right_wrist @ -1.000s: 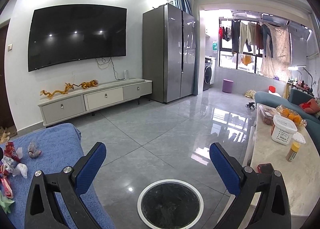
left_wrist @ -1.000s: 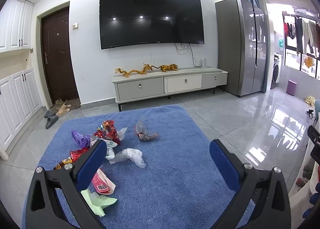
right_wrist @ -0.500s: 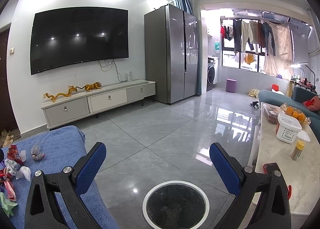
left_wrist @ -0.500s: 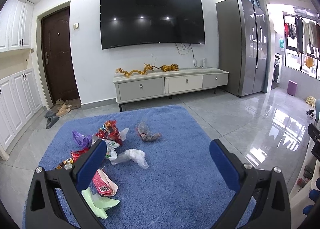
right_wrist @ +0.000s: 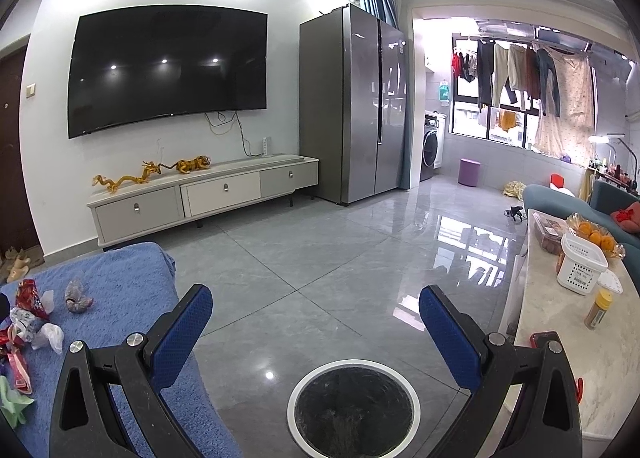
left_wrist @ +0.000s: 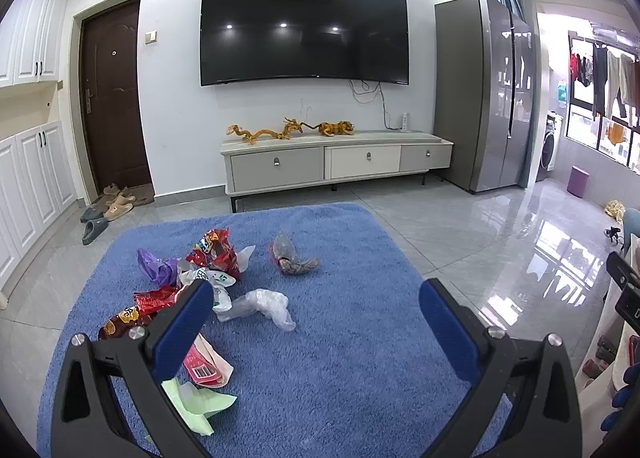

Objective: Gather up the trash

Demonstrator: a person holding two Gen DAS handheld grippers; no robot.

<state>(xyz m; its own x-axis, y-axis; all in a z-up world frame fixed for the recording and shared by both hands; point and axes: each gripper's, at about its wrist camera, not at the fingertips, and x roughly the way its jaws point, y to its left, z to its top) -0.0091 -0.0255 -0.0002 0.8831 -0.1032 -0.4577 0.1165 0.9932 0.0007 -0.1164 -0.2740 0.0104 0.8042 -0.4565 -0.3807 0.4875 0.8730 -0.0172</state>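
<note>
- Left wrist view: the left gripper [left_wrist: 314, 318] hangs over the blue rug [left_wrist: 352, 358], jaws wide apart, holding nothing.
- Trash lies on the rug's left half: a red wrapper [left_wrist: 216, 252], a purple scrap [left_wrist: 154, 266], a clear bag [left_wrist: 266, 304], a grey wad [left_wrist: 292, 260] farther right, and pink [left_wrist: 206, 366] and green [left_wrist: 200, 404] papers near the left finger.
- Right wrist view: the right gripper [right_wrist: 316, 322] is empty, jaws wide apart, above the round bin [right_wrist: 354, 408] on the floor; the tabletop [right_wrist: 576, 354] lies right.
- Since the earlier frames both views have shifted only slightly; the trash now sits a little lower and farther right in the left view, and the jaws are unchanged.
</note>
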